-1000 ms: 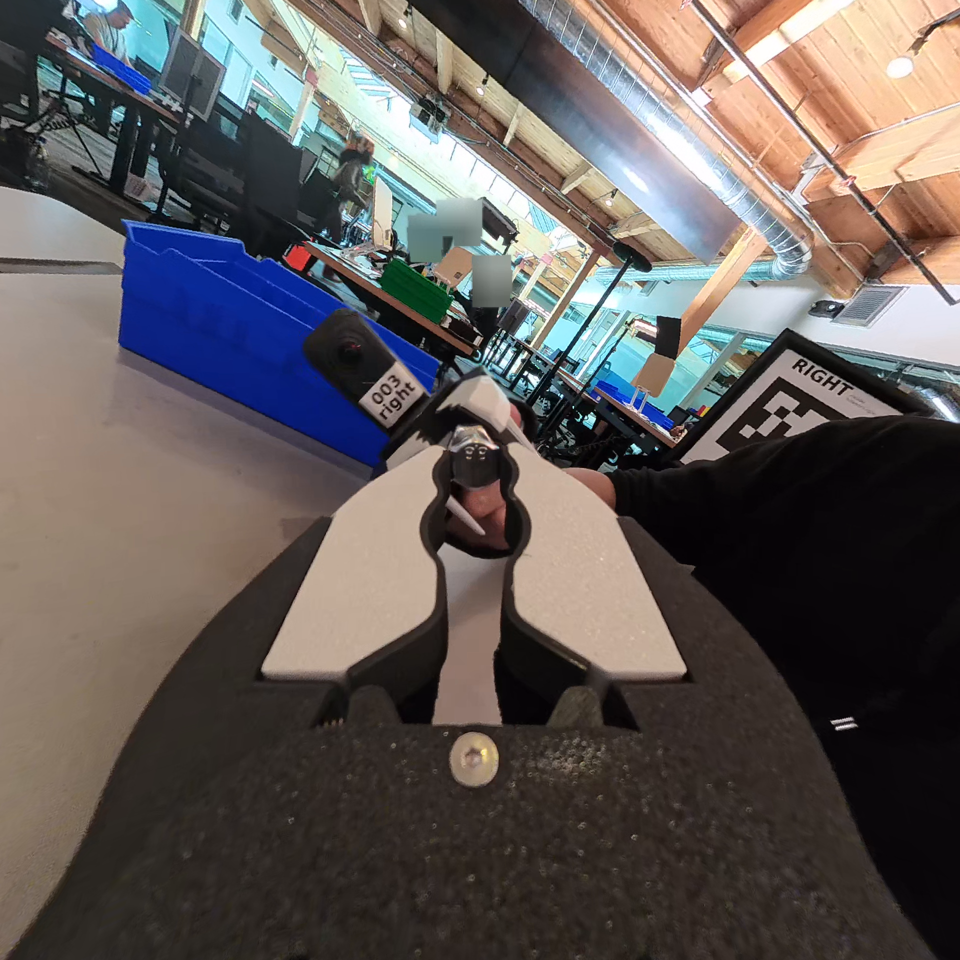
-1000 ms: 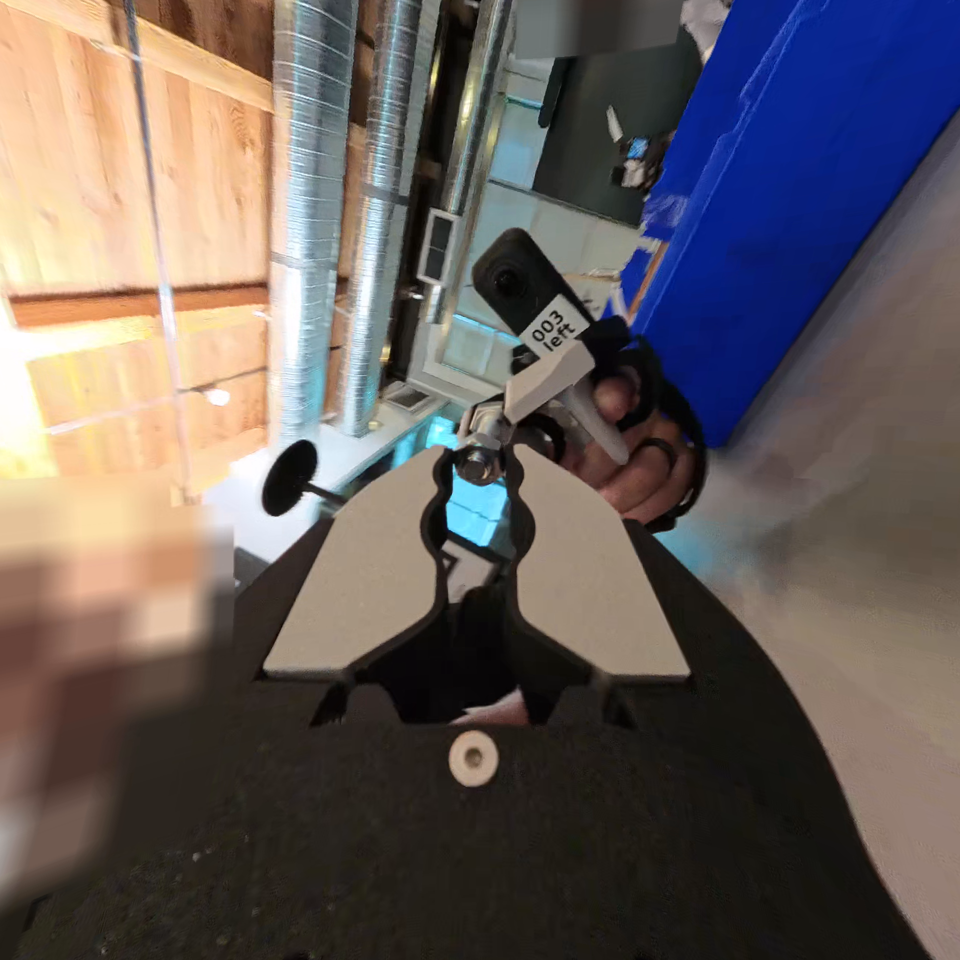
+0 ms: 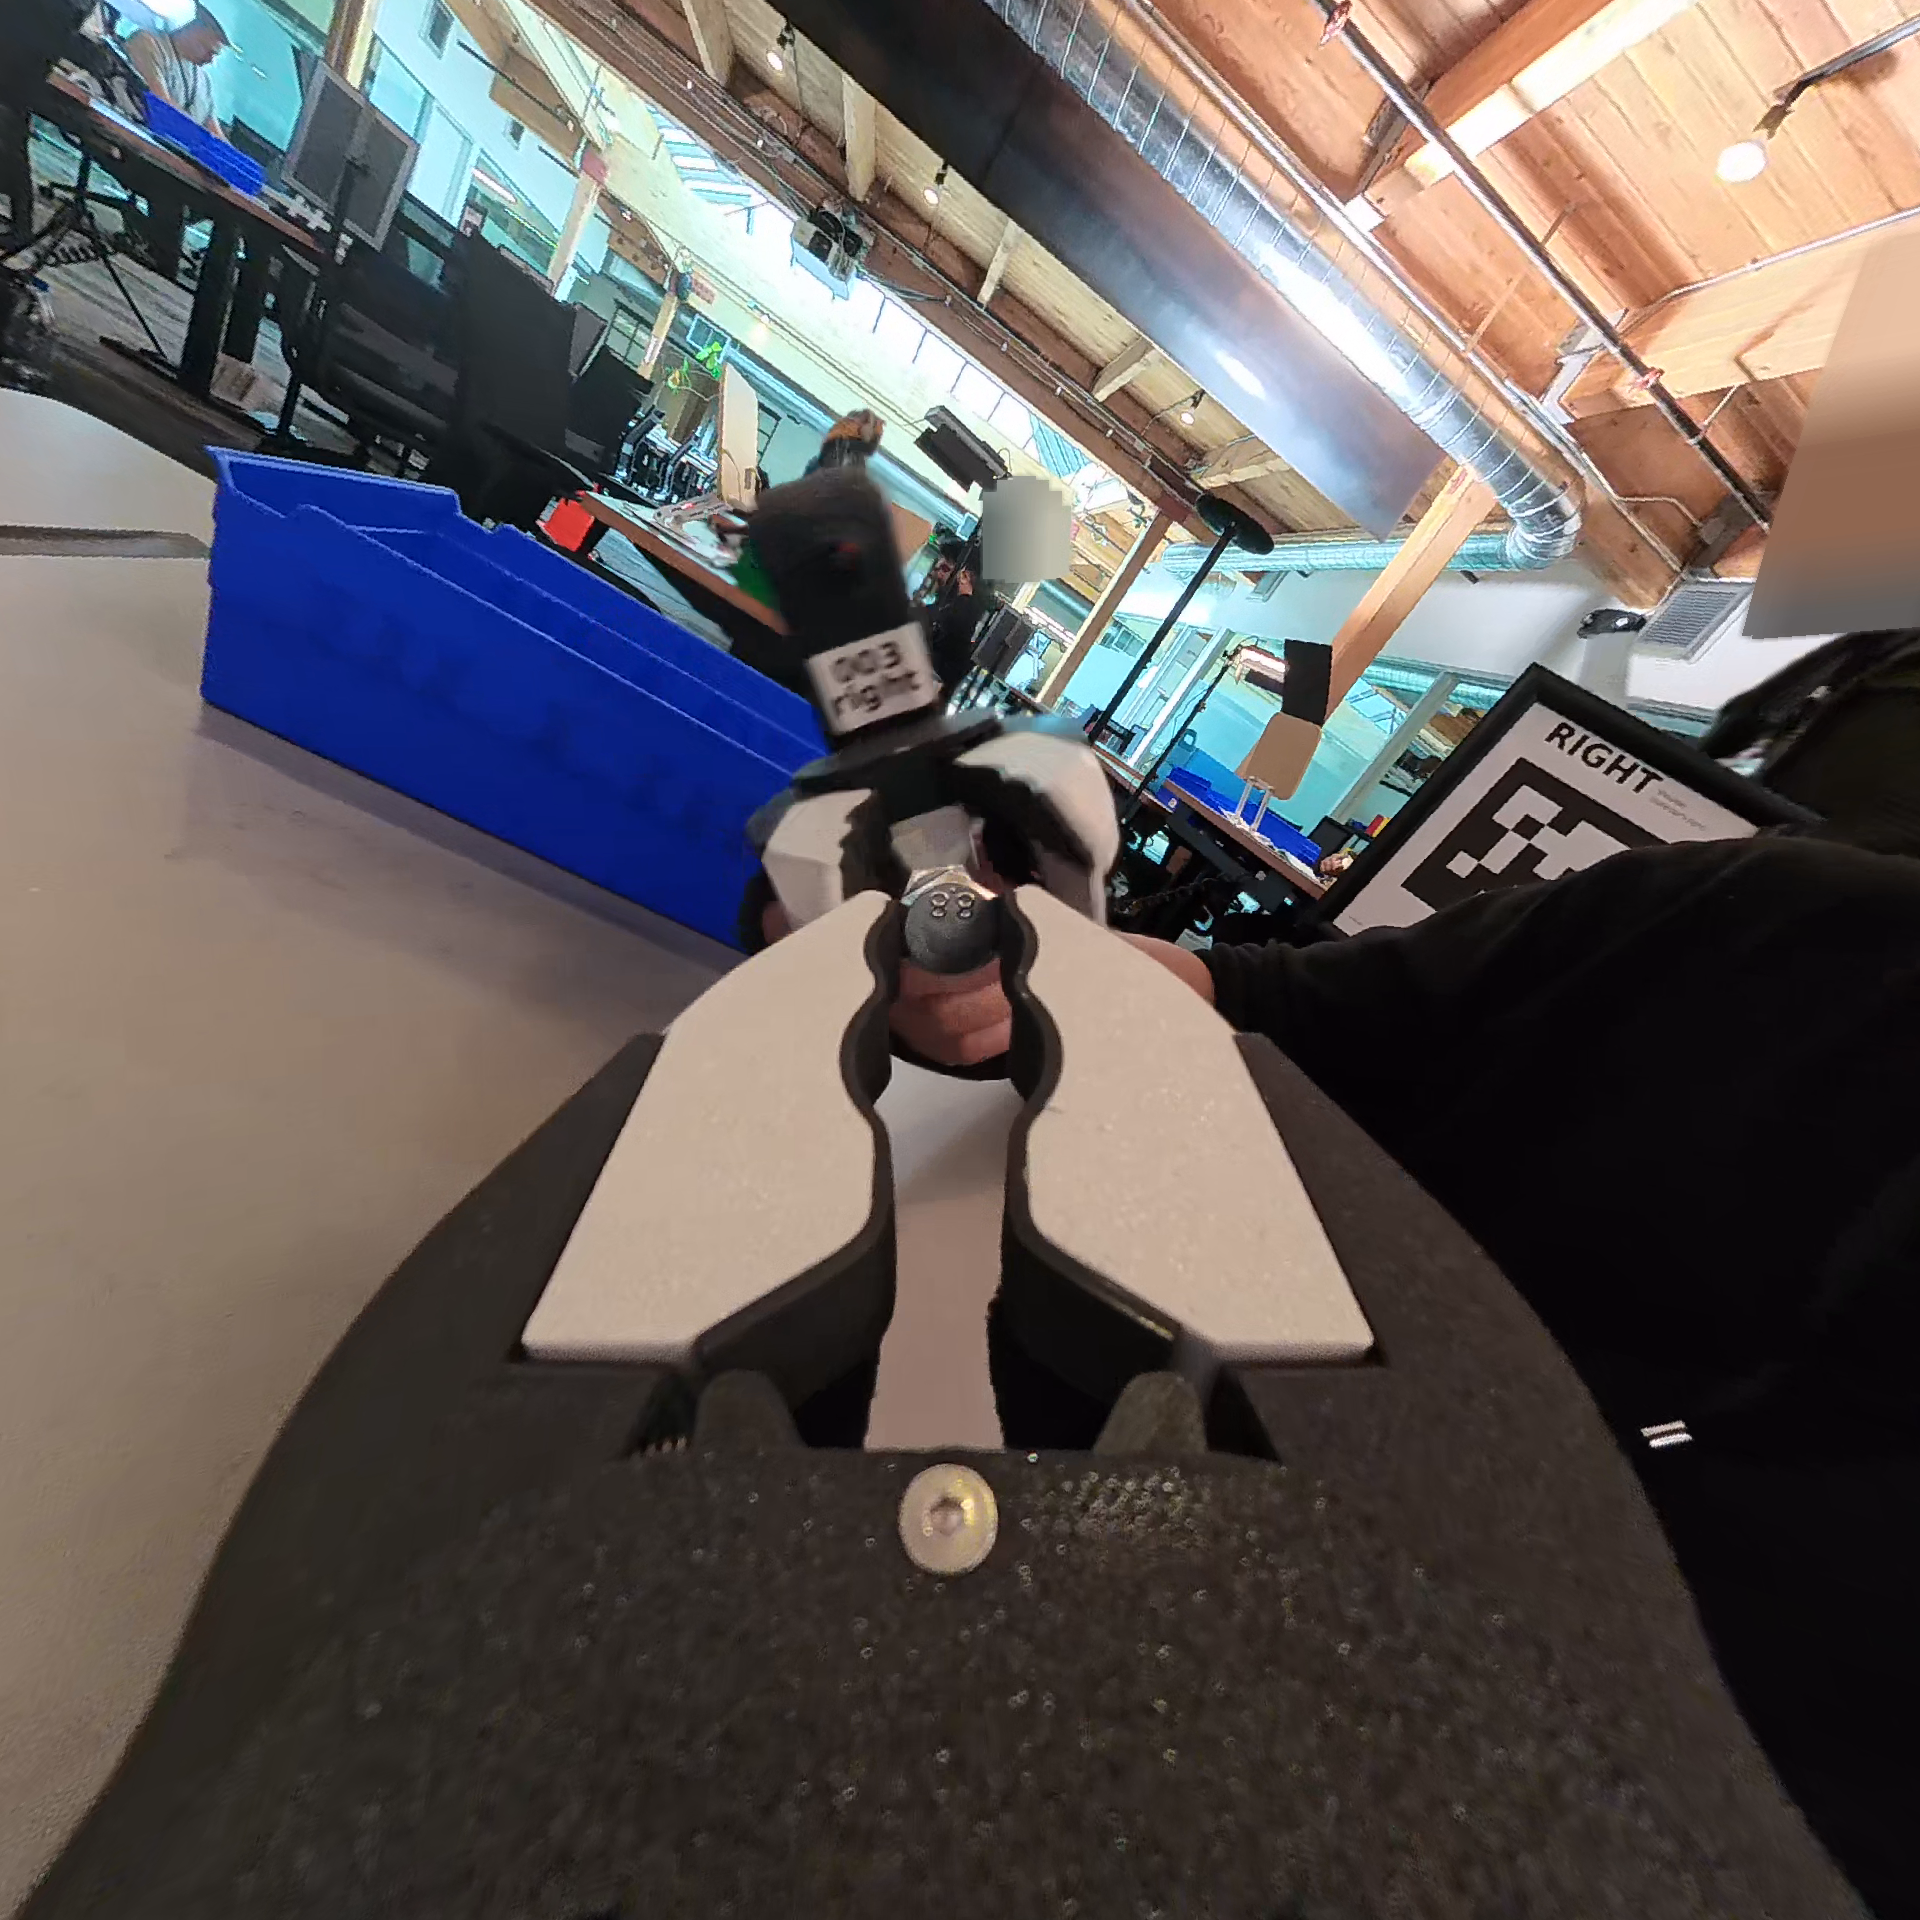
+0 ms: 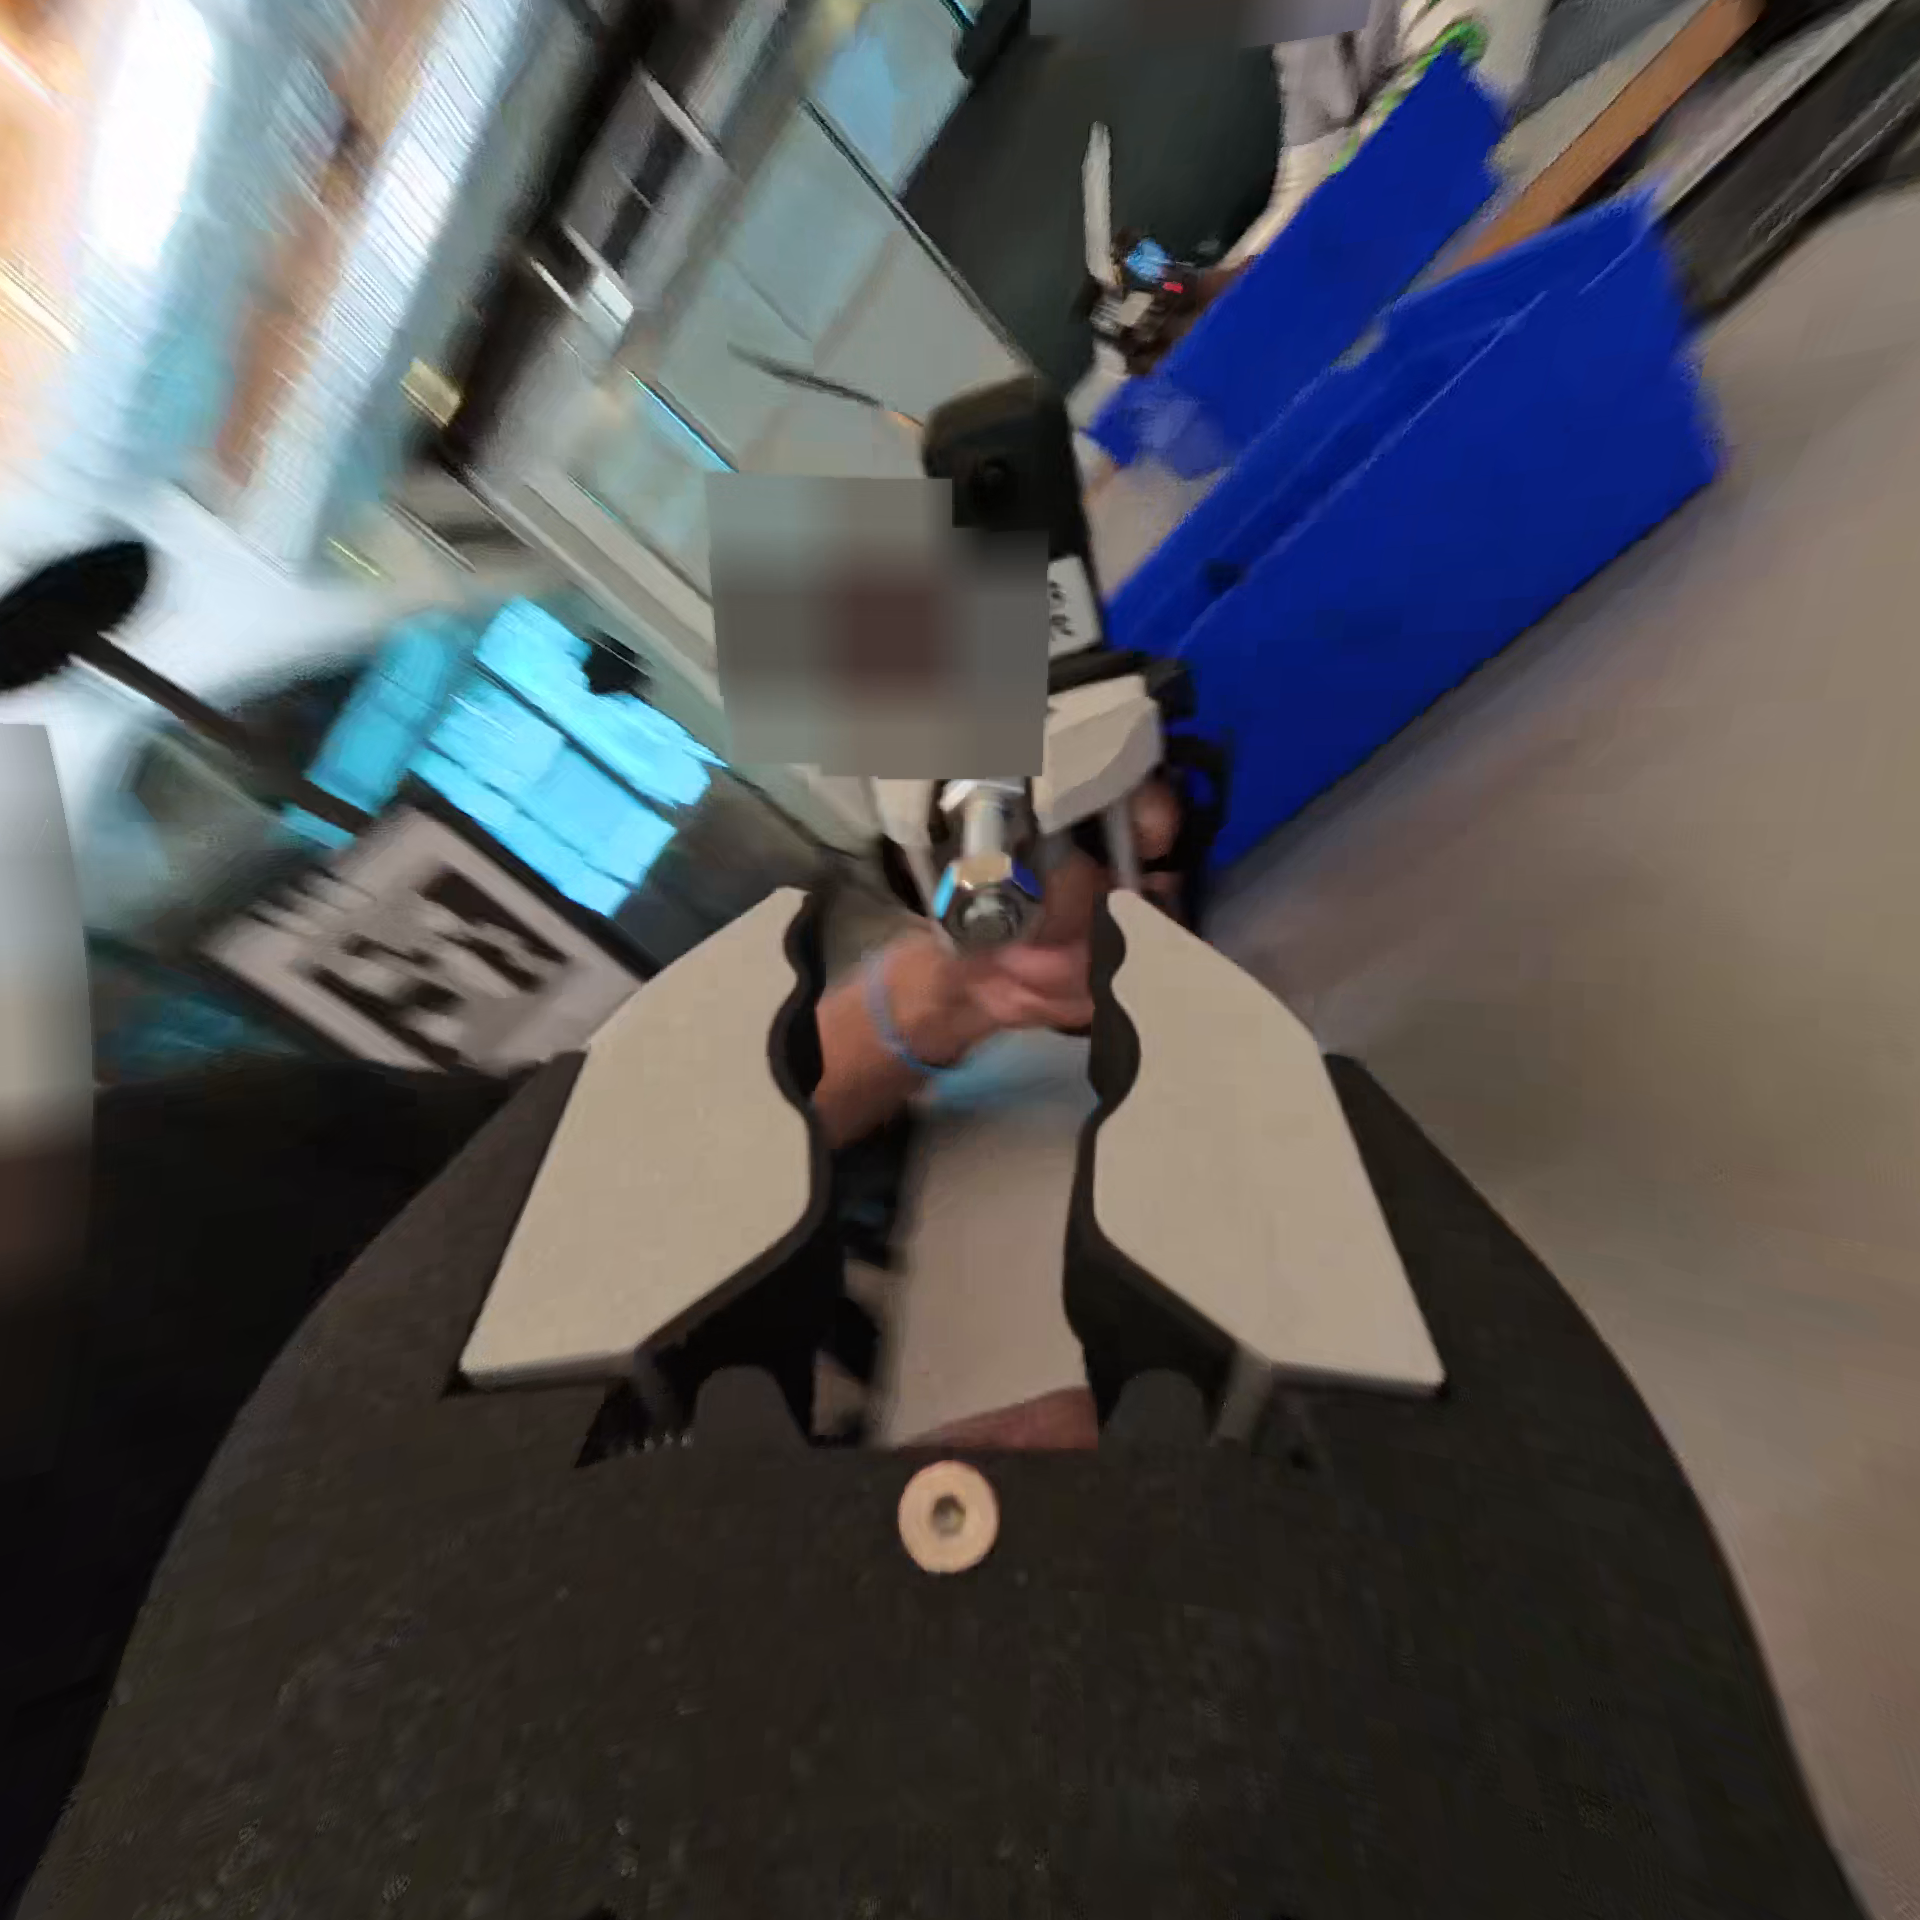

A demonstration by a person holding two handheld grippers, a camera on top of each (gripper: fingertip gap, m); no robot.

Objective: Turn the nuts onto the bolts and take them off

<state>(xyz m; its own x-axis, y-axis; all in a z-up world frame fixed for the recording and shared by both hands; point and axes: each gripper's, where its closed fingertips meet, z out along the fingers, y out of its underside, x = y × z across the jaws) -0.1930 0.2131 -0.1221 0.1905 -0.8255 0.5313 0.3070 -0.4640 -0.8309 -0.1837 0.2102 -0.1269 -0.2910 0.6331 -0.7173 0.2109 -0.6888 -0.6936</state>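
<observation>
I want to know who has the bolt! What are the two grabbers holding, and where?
The left gripper pinches the bolt by its hex head. The right gripper is open and holds nothing; the nut sits between its fingertips.

The right gripper (image 4: 951, 940) gapes around the nut (image 4: 987, 902) (view blurred), not touching it.

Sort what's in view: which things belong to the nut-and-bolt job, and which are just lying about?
Job: bolt, clamped in left tool; nut on its thread; right tool, open at the nut.
Lying about: blue bin; framed marker board.
</observation>
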